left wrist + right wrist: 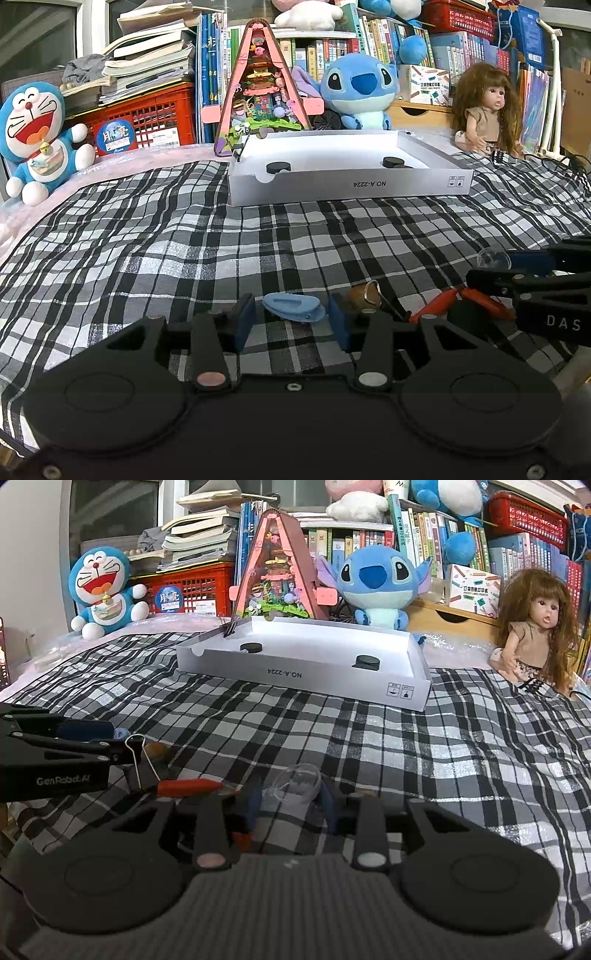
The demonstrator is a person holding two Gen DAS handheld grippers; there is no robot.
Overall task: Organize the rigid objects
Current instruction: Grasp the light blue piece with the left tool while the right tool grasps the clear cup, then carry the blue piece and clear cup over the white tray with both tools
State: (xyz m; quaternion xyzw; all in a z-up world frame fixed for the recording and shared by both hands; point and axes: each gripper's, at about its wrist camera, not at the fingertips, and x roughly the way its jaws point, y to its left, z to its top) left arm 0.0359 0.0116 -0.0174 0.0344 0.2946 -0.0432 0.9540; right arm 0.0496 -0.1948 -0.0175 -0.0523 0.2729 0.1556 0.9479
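Note:
A white cardboard box lid [351, 184] lies on the plaid bedspread, with two black discs [278, 168] [392, 161] inside; it also shows in the right wrist view [303, 672]. My left gripper [291, 323] is open, its blue pads on either side of a light blue clip [293, 306]. My right gripper [291, 801] is open around a clear plastic cup [299, 779]; it shows in the left wrist view [517, 269] too. Red-handled pliers [461, 299] [192, 787], a binder clip [138, 760] and a brown keyring object [364, 295] lie between the grippers.
Doraemon plush [33, 136], a triangular model house [258, 88], Stitch plush [360, 88] and a doll [487, 107] line the back edge before bookshelves. A red crate [147, 118] stands at back left. A black cable [554, 162] lies at far right.

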